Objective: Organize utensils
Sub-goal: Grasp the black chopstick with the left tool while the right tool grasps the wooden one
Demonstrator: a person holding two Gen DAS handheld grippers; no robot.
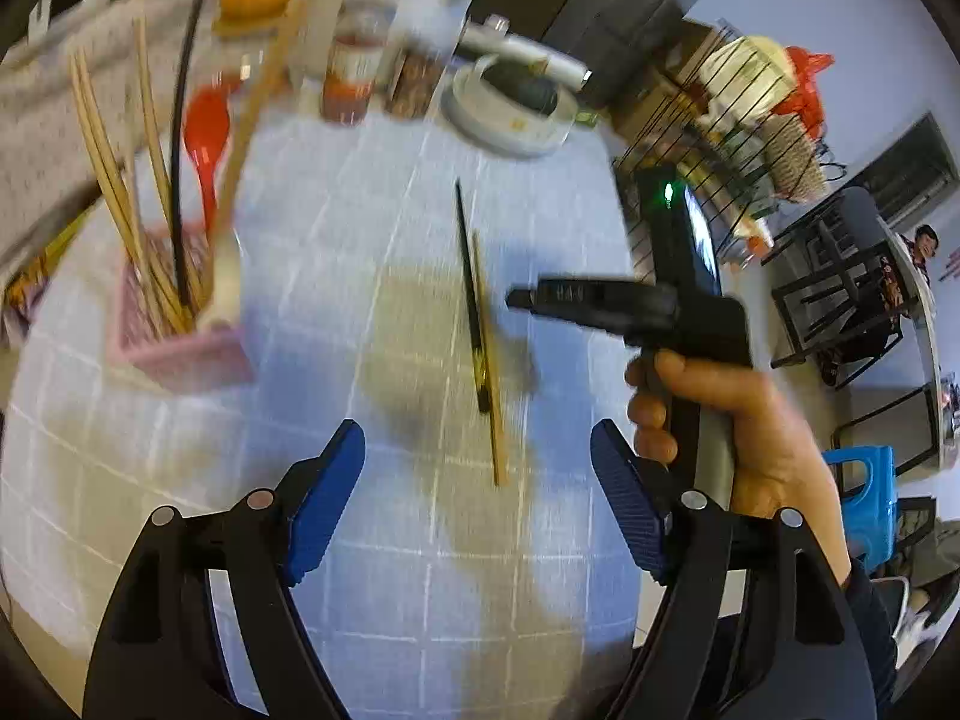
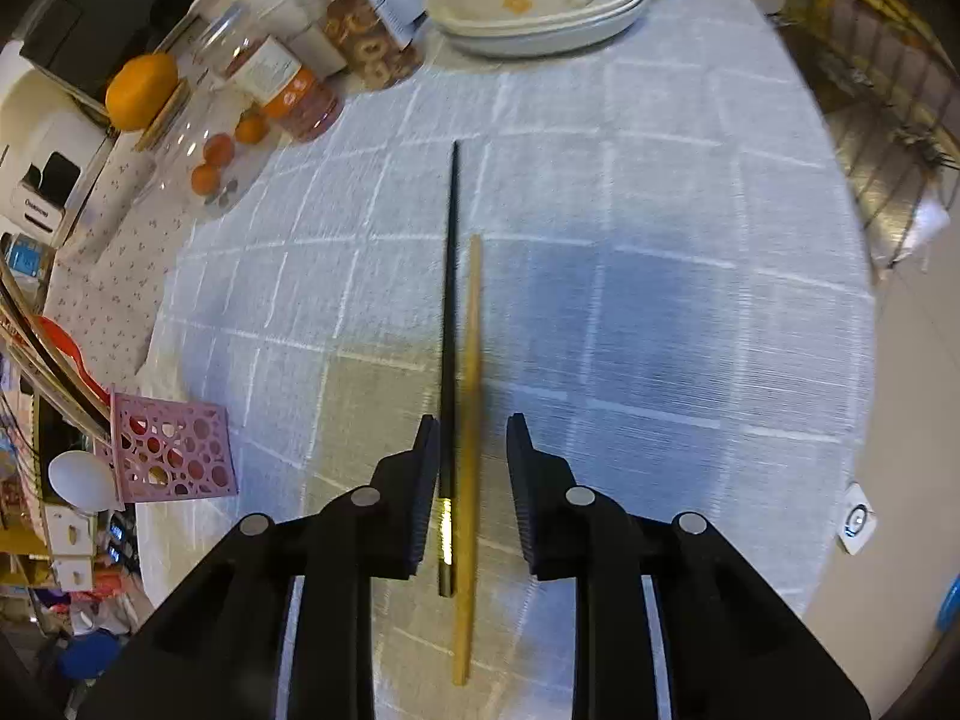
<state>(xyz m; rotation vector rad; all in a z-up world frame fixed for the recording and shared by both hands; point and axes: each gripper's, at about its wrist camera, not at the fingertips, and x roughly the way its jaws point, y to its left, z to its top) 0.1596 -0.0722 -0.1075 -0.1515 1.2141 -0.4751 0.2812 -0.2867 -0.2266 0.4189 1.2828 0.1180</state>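
Observation:
A black chopstick [image 2: 449, 324] and a wooden chopstick [image 2: 473, 396] lie side by side on the blue checked tablecloth [image 2: 660, 312]. My right gripper [image 2: 471, 438] points down over them with both sticks between its jaws. The left pad is close against the black stick and a gap shows beside the wooden one, so it is open. My left gripper [image 1: 477, 450] hangs open above the cloth, just short of the near end of the wooden chopstick [image 1: 493, 420], with nothing held. A pink perforated holder [image 1: 180, 348] at the left holds several wooden chopsticks, a red spoon [image 1: 207, 132] and a white spoon.
Jars [image 2: 288, 90], an orange [image 2: 143, 91] and stacked white bowls [image 2: 540, 18] line the table's far side. A hand [image 1: 738, 420] grips the right tool's handle. A wire rack [image 1: 738, 120] and a blue stool [image 1: 864, 498] stand beyond the table's right edge.

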